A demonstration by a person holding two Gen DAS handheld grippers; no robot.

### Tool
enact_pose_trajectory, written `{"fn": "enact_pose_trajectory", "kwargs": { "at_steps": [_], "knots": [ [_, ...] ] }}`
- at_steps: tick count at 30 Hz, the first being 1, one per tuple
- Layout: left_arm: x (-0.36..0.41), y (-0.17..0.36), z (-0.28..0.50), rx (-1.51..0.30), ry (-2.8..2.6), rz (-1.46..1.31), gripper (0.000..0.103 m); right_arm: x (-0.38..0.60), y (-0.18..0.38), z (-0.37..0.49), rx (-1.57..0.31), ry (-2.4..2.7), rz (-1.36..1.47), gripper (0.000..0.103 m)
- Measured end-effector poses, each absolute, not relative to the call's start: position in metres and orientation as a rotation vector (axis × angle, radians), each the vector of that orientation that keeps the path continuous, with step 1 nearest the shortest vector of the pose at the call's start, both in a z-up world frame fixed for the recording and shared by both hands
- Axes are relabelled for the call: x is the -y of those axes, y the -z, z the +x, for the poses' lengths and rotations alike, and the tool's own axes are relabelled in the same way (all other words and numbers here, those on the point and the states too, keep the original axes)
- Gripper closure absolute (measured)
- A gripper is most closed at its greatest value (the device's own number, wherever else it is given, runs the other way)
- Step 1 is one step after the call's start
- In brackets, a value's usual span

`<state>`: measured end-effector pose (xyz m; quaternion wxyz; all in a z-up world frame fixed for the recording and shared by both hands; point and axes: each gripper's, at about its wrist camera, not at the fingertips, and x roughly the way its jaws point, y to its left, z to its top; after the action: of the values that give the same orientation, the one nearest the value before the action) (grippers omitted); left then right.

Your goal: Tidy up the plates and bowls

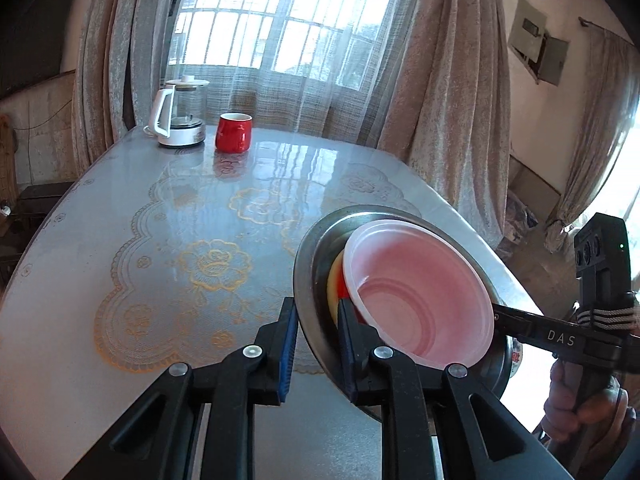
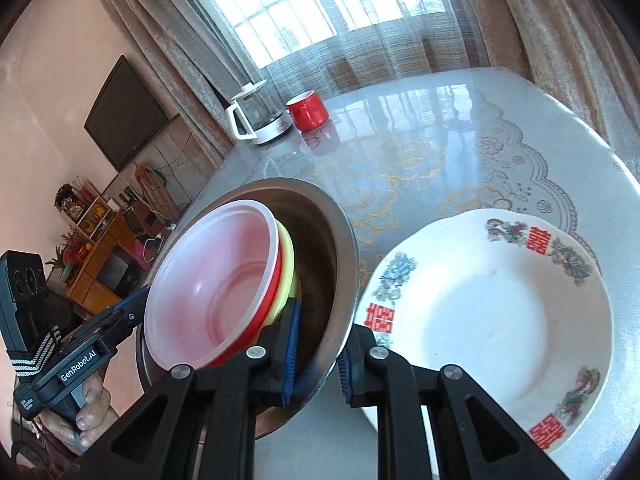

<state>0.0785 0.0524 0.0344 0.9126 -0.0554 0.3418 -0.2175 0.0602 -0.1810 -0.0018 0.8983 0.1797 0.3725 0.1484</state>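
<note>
A steel bowl [image 1: 304, 256] holds a nested stack: a translucent pink bowl [image 1: 416, 280] on top, a red bowl and a yellow bowl [image 2: 289, 256] under it. My left gripper [image 1: 318, 312] is shut on the steel bowl's near rim, one pad inside and one outside. From the opposite side my right gripper [image 2: 320, 344] is shut on the steel bowl's [image 2: 336, 240] rim in the same way. The bowl appears raised above the table between both grippers. A white plate [image 2: 500, 312] with red and floral marks lies on the table just right of the right gripper.
At the far end of the glossy lace-patterned table [image 1: 160, 220] stand a glass kettle [image 1: 180, 116] and a red mug [image 1: 234, 132]. Curtains and a window lie behind them. A hand [image 1: 576, 400] grips the right tool's handle. A wall television [image 2: 124, 112] and shelves are at left.
</note>
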Motion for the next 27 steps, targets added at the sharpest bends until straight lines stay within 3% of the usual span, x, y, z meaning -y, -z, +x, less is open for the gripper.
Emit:
{"fn": "enact_pose_trajectory", "kwargs": {
  "at_steps": [11,27],
  "knots": [
    [0.060,-0.025,0.093,-0.767,0.565,-0.004,0.083,0.280,0.010,0.031,-0.746,-0.090,0.454,0.085],
    [0.095,0.009,0.100,-0.850,0.535,0.027,0.081,0.310,0.042,0.041,-0.823,-0.059,0.426,0.084]
  ]
}}
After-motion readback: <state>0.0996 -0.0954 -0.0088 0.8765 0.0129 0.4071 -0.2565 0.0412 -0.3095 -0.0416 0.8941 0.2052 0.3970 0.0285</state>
